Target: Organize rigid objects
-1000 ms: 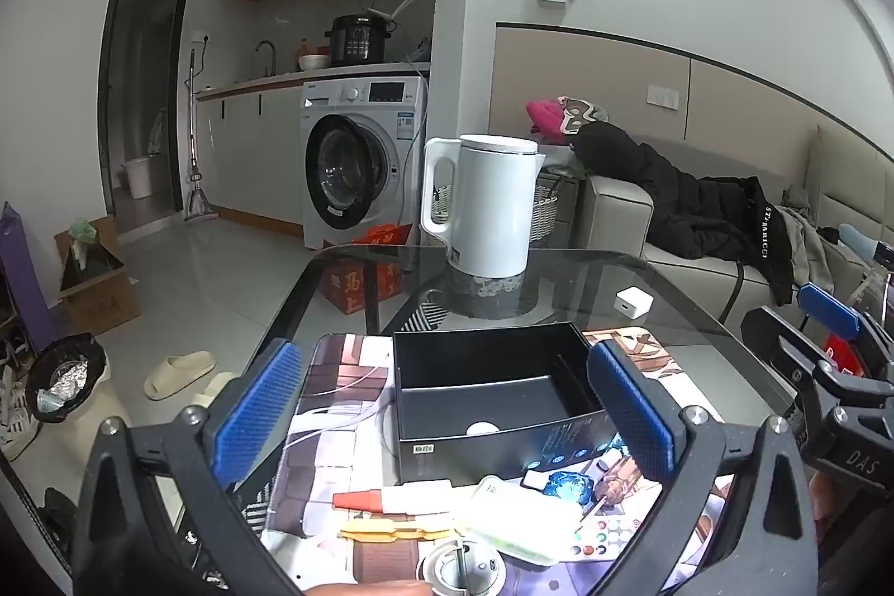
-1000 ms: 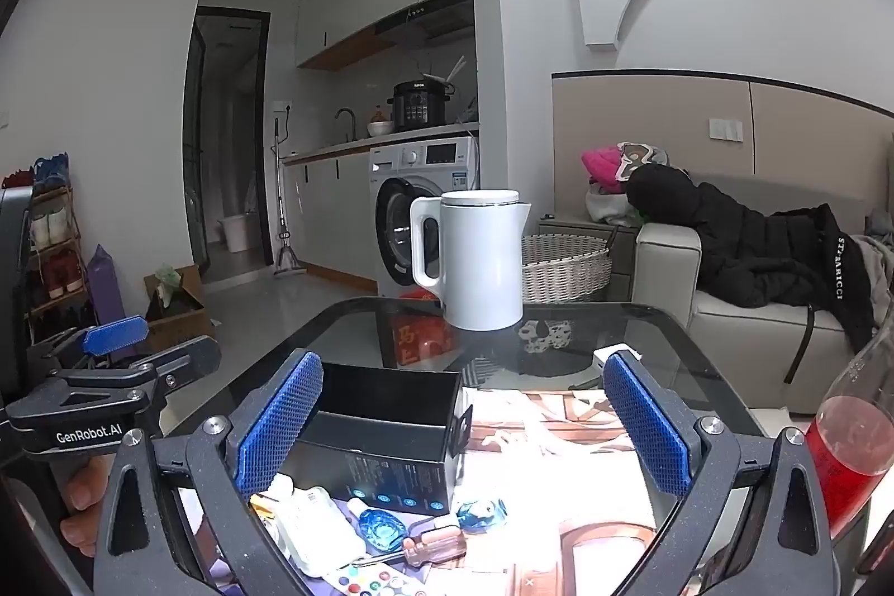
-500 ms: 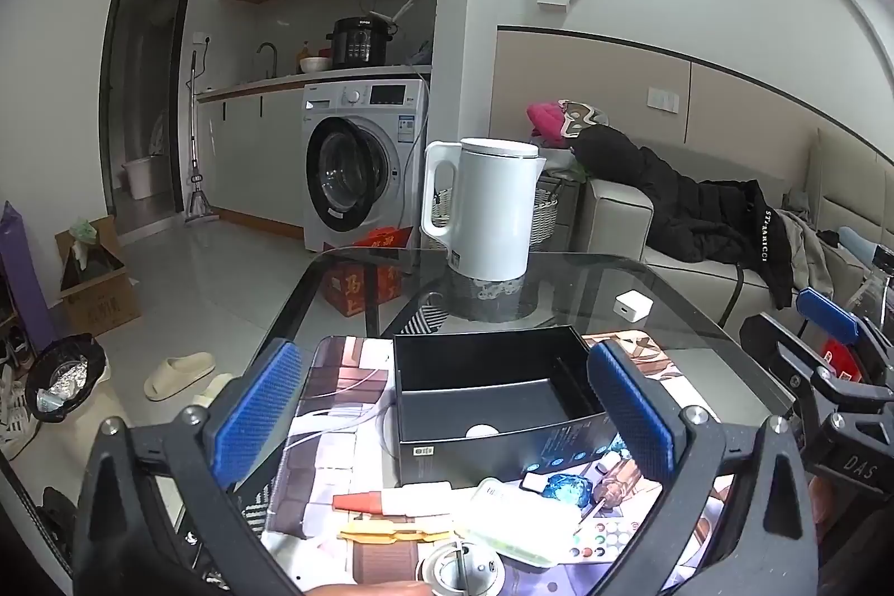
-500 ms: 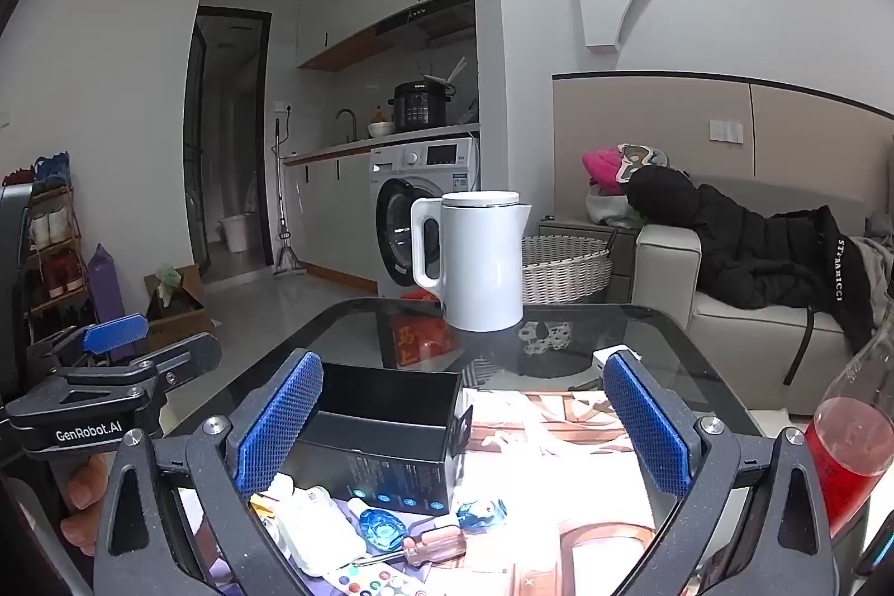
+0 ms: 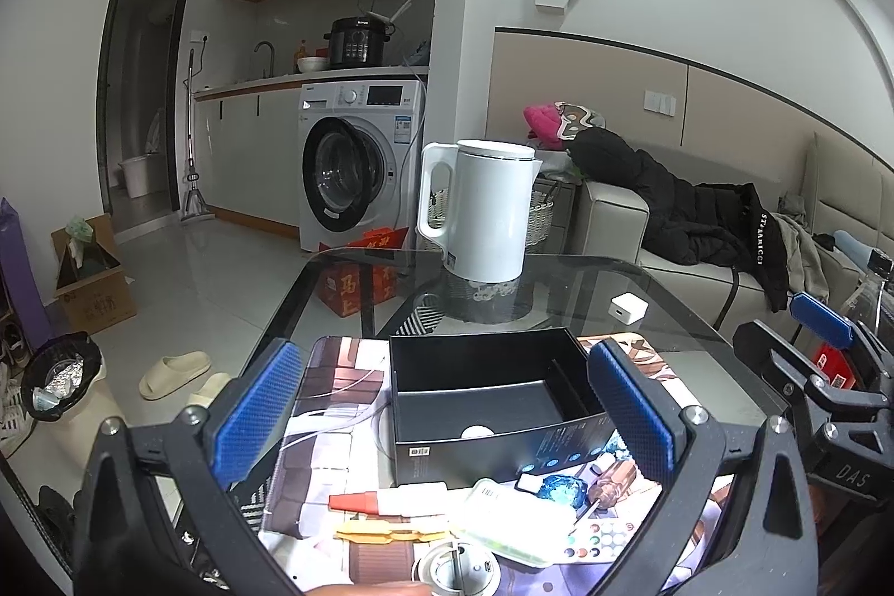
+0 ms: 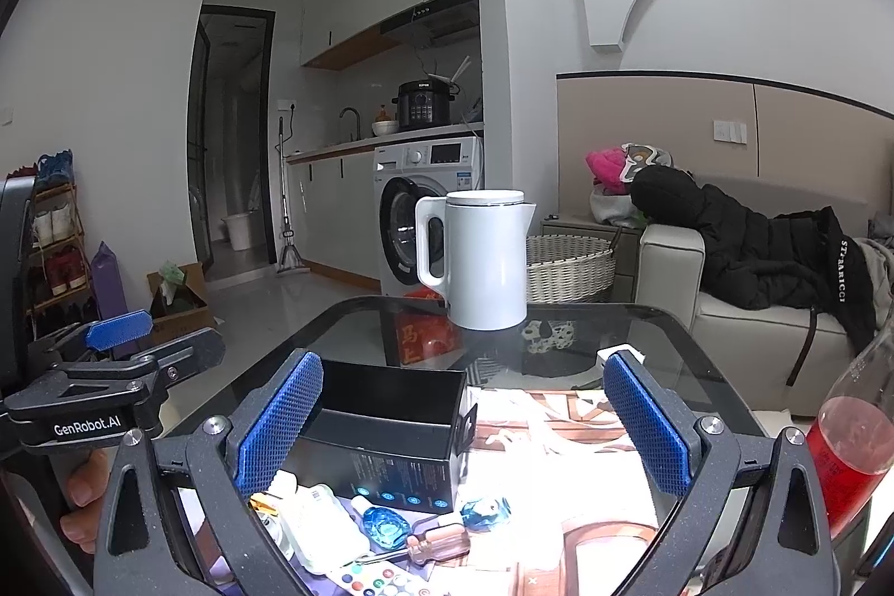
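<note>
Left gripper (image 5: pixel 447 420): jaws spread wide, nothing between the pads, hovering above the near clutter; it faces the open box squarely, which looks like a ready stance for a first pick.
Right gripper (image 6: pixel 461 428): also wide open and empty, level with its partner on the right side of the same clutter.
Below the left fingers: a white tube with a red cap (image 5: pixel 385 502), a pale flat case (image 5: pixel 511 520), a blue faceted piece (image 5: pixel 560 475) and a clear-handled screwdriver (image 5: pixel 606 478), all loose on the patterned mat (image 5: pixel 329 400).
Below the right fingers: the same pile from the other side, plus a second blue piece (image 6: pixel 487 511) and a strip of coloured dots (image 6: pixel 374 582) (possibly a small remote).
Just ahead: black box (image 5: pixel 486 400), lid off, opening up, one small white disc on its floor; by my judgement it is the bin for the loose items, set just beyond them so each carry is short.
Farther ahead: white kettle (image 5: pixel 483 216) at the table's far edge, well apart from the pile.
Writing: "GenRobot.AI" on the left gripper's body in the right view; "DAS" on the right gripper's body in the left view; print on the box front too small to read.
Far right of the right gripper: a bottle of red liquid (image 6: pixel 855 439).
</note>
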A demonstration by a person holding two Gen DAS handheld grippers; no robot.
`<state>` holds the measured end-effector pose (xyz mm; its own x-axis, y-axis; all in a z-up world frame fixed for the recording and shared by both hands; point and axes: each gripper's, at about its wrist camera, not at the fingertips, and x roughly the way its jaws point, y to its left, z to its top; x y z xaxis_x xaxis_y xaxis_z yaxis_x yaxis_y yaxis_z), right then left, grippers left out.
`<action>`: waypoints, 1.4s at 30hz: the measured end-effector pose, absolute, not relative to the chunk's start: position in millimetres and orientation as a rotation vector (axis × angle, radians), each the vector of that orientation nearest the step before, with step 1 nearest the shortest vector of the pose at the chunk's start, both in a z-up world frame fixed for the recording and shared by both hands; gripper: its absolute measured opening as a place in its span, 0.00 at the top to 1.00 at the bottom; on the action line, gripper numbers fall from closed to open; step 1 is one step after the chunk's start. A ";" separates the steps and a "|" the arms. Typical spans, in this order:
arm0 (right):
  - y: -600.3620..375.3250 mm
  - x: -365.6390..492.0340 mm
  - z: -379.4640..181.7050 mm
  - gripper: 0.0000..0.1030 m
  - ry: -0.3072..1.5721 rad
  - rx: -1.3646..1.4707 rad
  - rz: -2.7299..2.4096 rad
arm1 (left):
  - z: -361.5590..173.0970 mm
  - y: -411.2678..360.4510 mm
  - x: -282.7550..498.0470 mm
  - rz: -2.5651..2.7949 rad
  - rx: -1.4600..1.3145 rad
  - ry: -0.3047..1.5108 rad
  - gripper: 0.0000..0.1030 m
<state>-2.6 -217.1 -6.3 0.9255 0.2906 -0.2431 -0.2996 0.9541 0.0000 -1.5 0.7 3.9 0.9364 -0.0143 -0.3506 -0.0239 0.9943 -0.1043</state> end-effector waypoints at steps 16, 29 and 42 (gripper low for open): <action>-213.3 -5.7 -2.4 0.00 0.244 -0.045 0.323 | 5.2 3.5 -2.6 -0.001 -0.125 0.362 0.00; -211.4 -4.0 -5.2 0.00 0.259 -0.053 0.326 | 4.1 3.8 -2.8 -0.008 -0.124 0.369 0.00; -208.3 -1.1 -7.6 0.00 0.290 -0.067 0.336 | -2.6 -1.4 4.8 -0.031 -0.113 0.431 0.00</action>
